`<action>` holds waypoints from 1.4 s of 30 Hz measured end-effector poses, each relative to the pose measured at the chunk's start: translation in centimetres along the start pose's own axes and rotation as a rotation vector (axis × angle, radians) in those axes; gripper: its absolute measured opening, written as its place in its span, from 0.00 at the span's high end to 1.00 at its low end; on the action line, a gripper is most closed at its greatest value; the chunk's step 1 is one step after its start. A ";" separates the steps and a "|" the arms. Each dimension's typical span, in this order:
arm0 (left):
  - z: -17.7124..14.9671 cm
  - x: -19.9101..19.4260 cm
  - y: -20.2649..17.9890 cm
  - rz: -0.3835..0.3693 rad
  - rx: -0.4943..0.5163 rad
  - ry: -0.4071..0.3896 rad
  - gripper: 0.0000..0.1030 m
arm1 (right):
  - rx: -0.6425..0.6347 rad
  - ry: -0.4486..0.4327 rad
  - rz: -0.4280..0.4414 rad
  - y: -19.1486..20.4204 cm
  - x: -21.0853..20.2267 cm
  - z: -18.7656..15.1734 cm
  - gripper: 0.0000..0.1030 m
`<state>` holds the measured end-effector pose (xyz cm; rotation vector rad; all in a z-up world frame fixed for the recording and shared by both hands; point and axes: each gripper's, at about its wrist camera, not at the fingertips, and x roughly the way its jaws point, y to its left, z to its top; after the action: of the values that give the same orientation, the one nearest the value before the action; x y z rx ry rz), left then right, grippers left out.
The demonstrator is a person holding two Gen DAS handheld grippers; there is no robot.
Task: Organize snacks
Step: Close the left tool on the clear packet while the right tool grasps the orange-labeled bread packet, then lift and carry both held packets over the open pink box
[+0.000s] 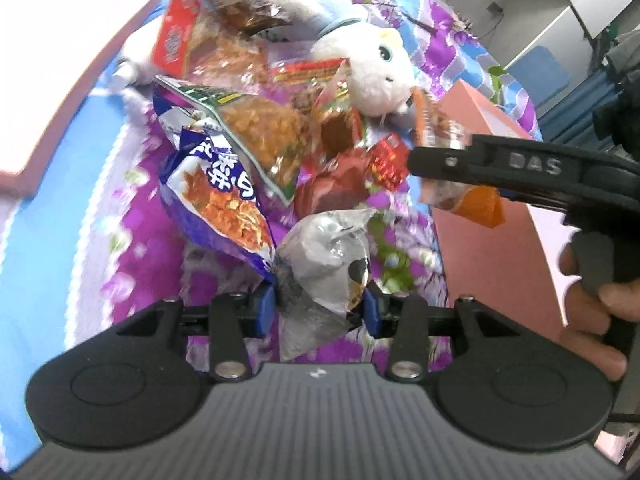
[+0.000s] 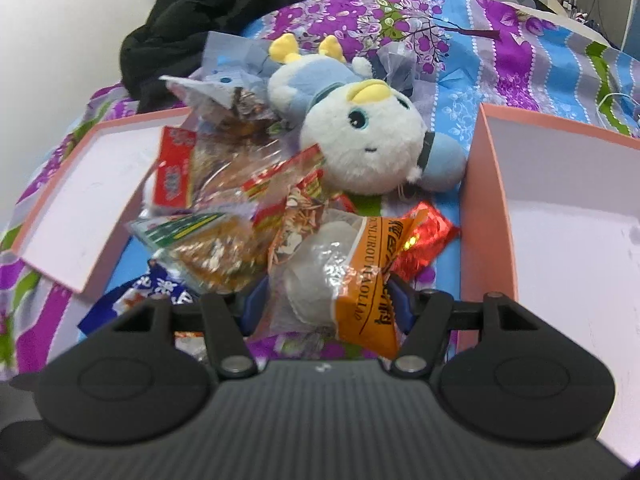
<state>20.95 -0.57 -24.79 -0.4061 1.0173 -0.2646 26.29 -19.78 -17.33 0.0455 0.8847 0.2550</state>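
Where snacks point(image 2: 224, 216) pile, floral bedsheet point(image 2: 500, 52) shows.

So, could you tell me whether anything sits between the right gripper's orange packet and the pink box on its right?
Nothing visible does. The right gripper holds the orange packet just left of the pink box; only its near wall lies between. The red packet lies behind, off the path.

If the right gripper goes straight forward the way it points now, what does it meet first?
The right gripper already holds an orange-and-clear packet. Straight ahead, that packet would probably push into the red foil packet, then the white plush toy. Depth is unclear.
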 end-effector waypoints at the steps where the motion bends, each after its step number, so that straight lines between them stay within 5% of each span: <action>1: -0.6 -0.6 0.1 0.005 -0.002 0.003 0.53 | 0.001 -0.003 0.002 0.2 -0.7 -0.6 0.37; 10: -4.7 -3.0 2.3 0.083 -0.011 0.050 0.52 | -0.001 -0.011 0.009 2.1 -5.8 -5.7 0.37; 14: -6.3 -3.9 3.4 0.079 -0.025 0.062 0.39 | 0.002 -0.001 0.010 2.7 -6.8 -7.9 0.37; 17: -7.1 -4.5 3.9 0.070 -0.057 0.059 0.39 | -0.002 0.014 0.009 3.0 -7.2 -9.5 0.37; 30: -7.4 -8.9 -1.1 0.113 0.063 -0.061 0.40 | 0.057 0.050 -0.013 1.1 -8.7 -14.6 0.37; 38: -6.5 -4.0 -1.0 0.222 0.077 -0.007 0.39 | 0.070 0.053 -0.017 0.2 -8.6 -15.2 0.37; 42: -6.1 -2.0 -0.6 0.217 0.087 0.011 0.39 | 0.079 0.060 -0.013 0.0 -8.3 -15.4 0.37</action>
<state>14.60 -1.56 -25.78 -0.2132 1.0481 -0.1153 9.44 -22.74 -20.78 0.1059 0.9548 0.2103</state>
